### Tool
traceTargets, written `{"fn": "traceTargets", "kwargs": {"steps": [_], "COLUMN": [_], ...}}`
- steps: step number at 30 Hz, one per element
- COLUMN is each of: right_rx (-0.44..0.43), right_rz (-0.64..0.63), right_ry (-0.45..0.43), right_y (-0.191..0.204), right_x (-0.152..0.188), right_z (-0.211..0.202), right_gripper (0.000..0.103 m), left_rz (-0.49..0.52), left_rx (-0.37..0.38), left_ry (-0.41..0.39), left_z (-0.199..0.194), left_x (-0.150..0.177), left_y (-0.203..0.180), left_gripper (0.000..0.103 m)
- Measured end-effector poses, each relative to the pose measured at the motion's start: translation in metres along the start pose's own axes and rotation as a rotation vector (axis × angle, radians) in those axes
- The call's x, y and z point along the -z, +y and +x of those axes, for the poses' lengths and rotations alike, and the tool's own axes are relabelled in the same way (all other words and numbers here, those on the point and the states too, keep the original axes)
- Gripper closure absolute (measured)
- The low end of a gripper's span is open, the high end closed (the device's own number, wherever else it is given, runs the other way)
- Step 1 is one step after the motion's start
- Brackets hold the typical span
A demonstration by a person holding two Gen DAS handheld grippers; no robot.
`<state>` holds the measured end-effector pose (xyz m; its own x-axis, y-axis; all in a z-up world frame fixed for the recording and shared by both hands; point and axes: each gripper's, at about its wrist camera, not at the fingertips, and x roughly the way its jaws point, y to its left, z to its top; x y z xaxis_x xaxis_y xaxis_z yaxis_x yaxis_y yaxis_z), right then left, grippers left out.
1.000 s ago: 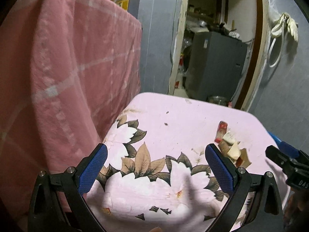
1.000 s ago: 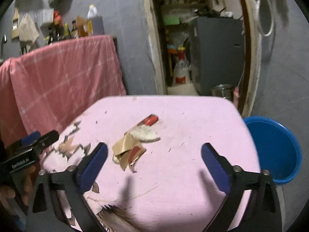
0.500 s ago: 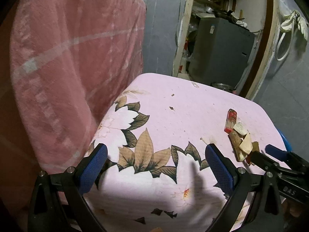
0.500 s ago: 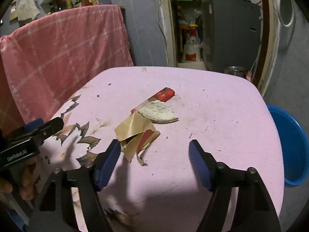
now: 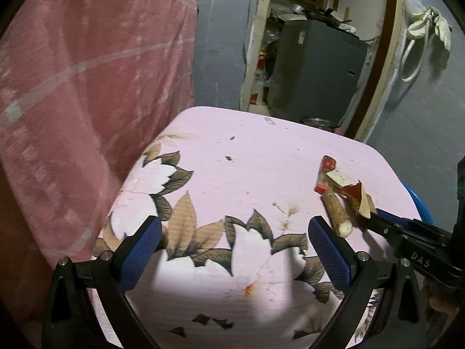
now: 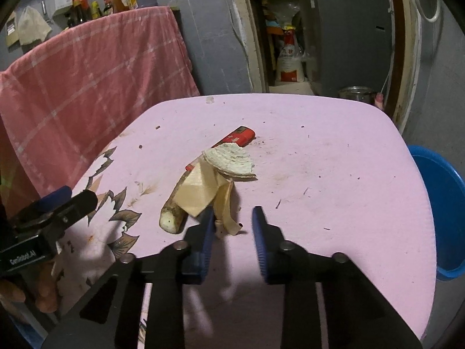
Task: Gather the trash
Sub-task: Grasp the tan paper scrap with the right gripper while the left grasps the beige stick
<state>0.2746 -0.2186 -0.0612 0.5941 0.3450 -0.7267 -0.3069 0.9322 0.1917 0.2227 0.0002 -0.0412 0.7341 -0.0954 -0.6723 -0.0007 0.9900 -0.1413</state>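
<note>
Right gripper (image 6: 232,221) low over the near middle of the desk (image 6: 334,174), jaws closing with a gap left; the curled end of a tan paper scrap (image 6: 225,203) lies against its left finger, nothing clearly pinched yet. Left gripper (image 5: 235,241) wide open over the flower print on the desk's left part, holding nothing.

Trash sits in one heap just past the right gripper: the tan scrap, a folded cream card (image 6: 197,192), a stubby brown stick (image 6: 171,215) with a pale cut end, a white ribbed fan-shaped piece (image 6: 232,163), and behind it a red lighter (image 6: 238,138). All touch or overlap. Small dark crumbs scatter around.

Right half of the desk is bare pink, open to its rounded right edge. A blue basin (image 6: 444,209) sits below that edge, close beside it. Far edge also clear, apart from a small pale fleck.

Left edge is hemmed in by a pink checked cloth (image 6: 87,81) hanging close. Beyond the far edge, an open doorway with a grey cabinet (image 6: 348,29) and a white sack (image 6: 290,64).
</note>
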Motion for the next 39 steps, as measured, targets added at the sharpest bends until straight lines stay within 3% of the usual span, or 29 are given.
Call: {"fn": "traceTargets", "kwargs": {"steps": [4, 13, 22, 27, 34, 39], "right_rx": [-0.002, 0.026, 0.02, 0.01, -0.009, -0.023], "right_rz": [0.0, 0.005, 0.033, 0.051, 0.069, 0.08], "right_ry": [-0.008, -0.037, -0.062, -0.084, -0.118, -0.14], "right_y": [-0.002, -0.013, -0.027, -0.032, -0.041, -0.044], "right_x": [0.001, 0.006, 0.012, 0.013, 0.015, 0.016], "right_z": [-0.002, -0.011, -0.019, -0.024, -0.034, -0.038], "right_gripper": [0.092, 0.095, 0.095, 0.095, 0.095, 0.095], "left_rz": [0.014, 0.062, 0.112, 0.137, 0.169, 0.176], "left_rx": [0.02, 0.082, 0.146, 0.171, 0.146, 0.15], "left_ry": [0.009, 0.042, 0.091, 0.125, 0.135, 0.148], "left_z": [0.004, 0.014, 0.029, 0.038, 0.044, 0.048], "left_x": [0.0, 0.0, -0.001, -0.001, 0.0, -0.001], "left_y": [-0.008, -0.032, -0.06, -0.073, -0.087, -0.092], "left_gripper": [0.005, 0.011, 0.03, 0.047, 0.058, 0.073]}}
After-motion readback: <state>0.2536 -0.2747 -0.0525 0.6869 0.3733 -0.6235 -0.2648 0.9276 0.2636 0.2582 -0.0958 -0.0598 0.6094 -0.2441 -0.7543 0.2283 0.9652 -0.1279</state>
